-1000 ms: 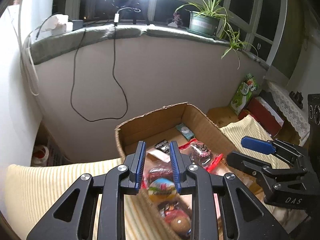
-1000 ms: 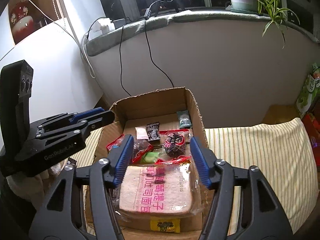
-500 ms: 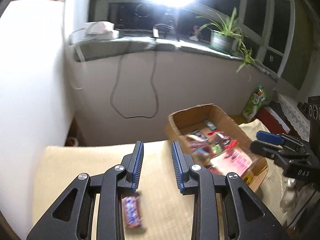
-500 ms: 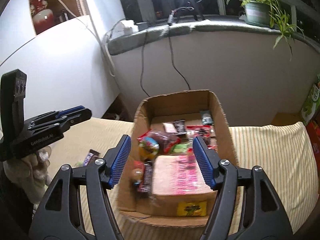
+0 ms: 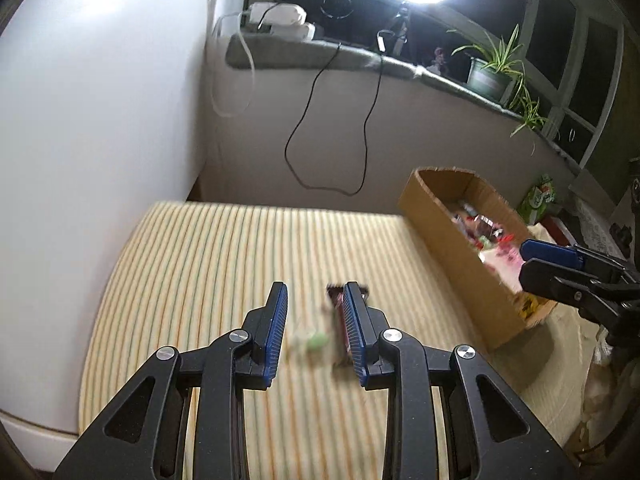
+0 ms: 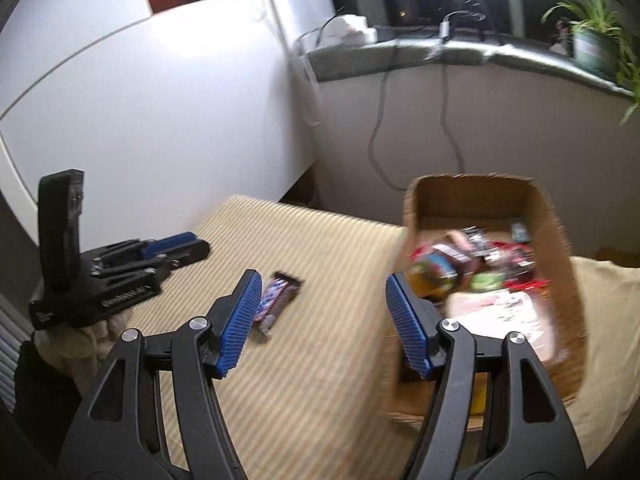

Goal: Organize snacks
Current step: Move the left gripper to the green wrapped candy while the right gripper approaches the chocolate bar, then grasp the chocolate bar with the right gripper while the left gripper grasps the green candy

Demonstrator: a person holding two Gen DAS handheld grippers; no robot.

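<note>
A cardboard box (image 5: 444, 216) (image 6: 556, 248) full of snack packets stands on a striped cloth, at the right in both views. A dark candy bar (image 6: 278, 298) lies on the cloth to the left of the box; in the left wrist view it (image 5: 338, 320) sits blurred beside my left gripper's right finger, with a small green blur (image 5: 316, 340) between the fingers. My left gripper (image 5: 316, 334) is open and empty, low over the cloth. My right gripper (image 6: 320, 320) is open and empty, between the bar and the box's near left wall.
The striped cloth (image 5: 224, 256) covers the surface up to a white wall (image 5: 100, 128) on the left. A grey sill (image 5: 320, 56) with cables, a ring light and a potted plant (image 5: 492, 76) runs behind. A green packet (image 5: 538, 200) stands beyond the box.
Both grippers swung left, away from the box, towards the cloth. The left gripper came down over the candy bar, which now lies by its right finger. Both views are motion-blurred.
</note>
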